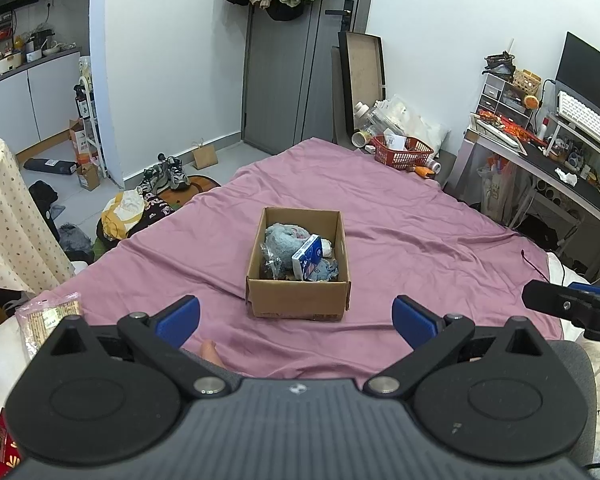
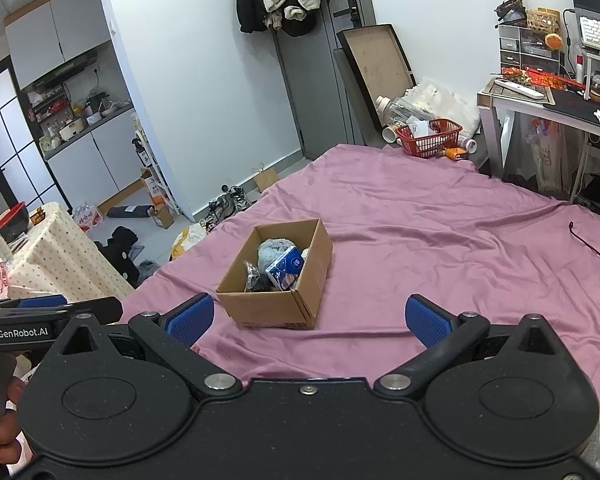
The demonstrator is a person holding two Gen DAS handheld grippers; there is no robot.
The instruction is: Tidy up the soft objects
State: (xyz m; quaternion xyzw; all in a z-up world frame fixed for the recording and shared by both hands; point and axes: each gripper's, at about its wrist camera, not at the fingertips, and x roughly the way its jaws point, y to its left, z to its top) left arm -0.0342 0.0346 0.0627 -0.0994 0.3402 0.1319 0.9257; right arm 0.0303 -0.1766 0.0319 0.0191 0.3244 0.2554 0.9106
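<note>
A brown cardboard box (image 1: 300, 300) stands on the purple bedsheet (image 1: 400, 220). It holds a grey-blue plush (image 1: 282, 238), a blue tissue pack (image 1: 308, 256) and a dark plastic bag (image 1: 270, 266). My left gripper (image 1: 296, 320) is open and empty, just in front of the box. The box also shows in the right wrist view (image 2: 268, 308), with the tissue pack (image 2: 286, 266) and plush (image 2: 272, 250) inside. My right gripper (image 2: 310, 320) is open and empty, near the box's front right corner.
A red basket (image 1: 402, 152) sits at the bed's far corner. A desk (image 1: 560, 168) with clutter is on the right. Shoes (image 1: 172, 174) and clothes lie on the floor left of the bed. A snack packet (image 1: 46, 316) lies at the near left.
</note>
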